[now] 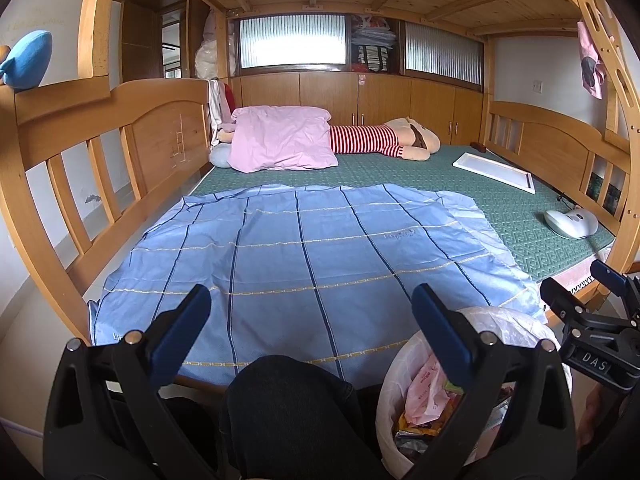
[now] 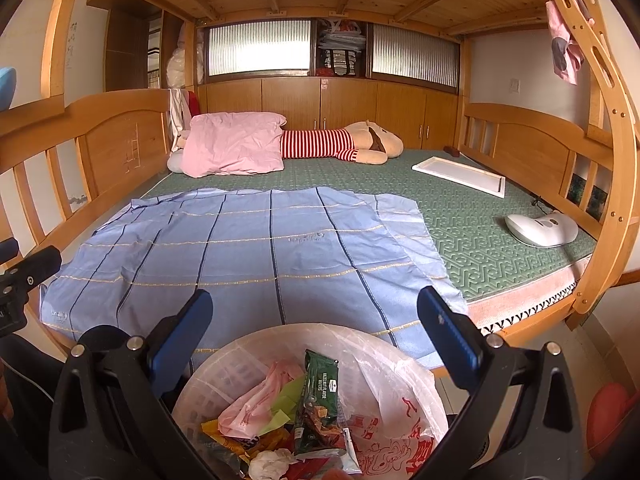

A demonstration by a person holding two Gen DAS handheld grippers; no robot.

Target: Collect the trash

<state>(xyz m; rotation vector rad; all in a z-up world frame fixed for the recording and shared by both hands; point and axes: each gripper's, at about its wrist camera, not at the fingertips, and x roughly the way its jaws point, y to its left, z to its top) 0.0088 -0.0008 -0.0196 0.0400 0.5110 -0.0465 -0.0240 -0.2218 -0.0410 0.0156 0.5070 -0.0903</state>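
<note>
The trash (image 2: pixel 308 412) sits piled in a white bin (image 2: pixel 420 392) lined with a thin plastic bag (image 2: pixel 384 368), on the floor just beside the near edge of the bed (image 2: pixel 500 248). On top of the pile a green wrapper (image 2: pixel 320 380) stands tilted, with a pink plastic bag (image 2: pixel 256 404), yellow-green paper and a crumpled white tissue (image 2: pixel 272 462) around it. In the left wrist view the same bin (image 1: pixel 392 392) shows at lower right, a pink packet (image 1: pixel 424 396) lying inside.

The right gripper (image 2: pixel 316 336) hangs directly over the bin, its 2 blue-padded fingers (image 2: pixel 184 340) spread wide apart and grasping nothing. The left gripper (image 1: pixel 312 332) is released too, its fingers (image 1: pixel 180 332) wide apart and empty, held over the person's dark-trousered knee (image 1: pixel 288 400) at the near edge of the bed, with its right finger in front of the bin's rim.

A blue checked sheet (image 2: pixel 240 256) is spread flat across the near half of the bed, over a green patterned mat (image 2: pixel 480 240). Toward the far edge lie a pink pillow (image 2: pixel 232 144) and a plush toy in a red-and-white striped shirt (image 2: pixel 340 144). Near the right edge rest a flat white tray (image 2: pixel 460 176) and a white rounded device (image 2: pixel 540 228) with a cord. A wooden frame (image 2: pixel 120 140) with slatted rails encloses the bed.
</note>
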